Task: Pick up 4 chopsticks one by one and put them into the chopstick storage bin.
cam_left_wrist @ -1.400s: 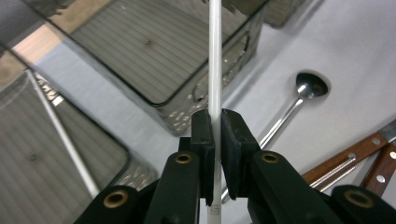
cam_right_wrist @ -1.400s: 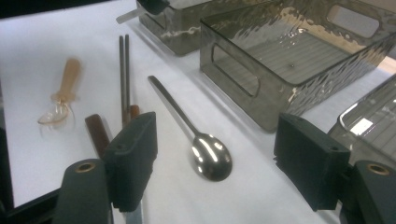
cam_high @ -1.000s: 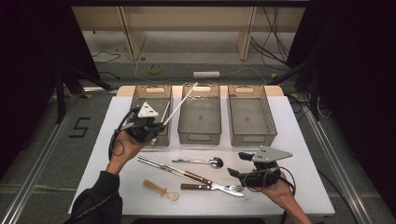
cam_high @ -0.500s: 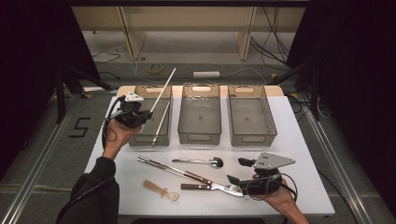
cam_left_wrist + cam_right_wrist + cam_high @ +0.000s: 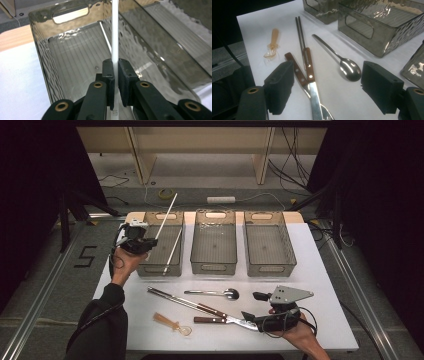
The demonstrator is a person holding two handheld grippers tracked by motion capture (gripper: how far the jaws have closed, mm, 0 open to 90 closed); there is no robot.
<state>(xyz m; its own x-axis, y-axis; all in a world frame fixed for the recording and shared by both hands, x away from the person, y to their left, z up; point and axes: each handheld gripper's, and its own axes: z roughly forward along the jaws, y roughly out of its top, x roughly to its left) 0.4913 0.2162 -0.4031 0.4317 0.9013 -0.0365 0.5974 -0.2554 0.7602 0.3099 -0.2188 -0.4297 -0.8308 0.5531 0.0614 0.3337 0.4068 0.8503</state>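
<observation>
My left gripper is at the left bin's near-left corner, shut on a white stick that slants up and away over the bin. In the left gripper view the jaws pinch that white stick above the left bin, where a second white stick lies on the floor. My right gripper hovers low at the front right; its jaws have just been opening. It stands open over two wooden-handled utensils, with nothing gripped.
A middle bin and right bin stand beside the left one. On the white table lie a metal spoon, long metal chopsticks, a wooden-handled knife and an amber plastic spoon.
My left gripper has carried the white stick left and back to the left bin's corner, and the stick has swung more upright. The right gripper has stayed in place with its jaws slightly wider.
</observation>
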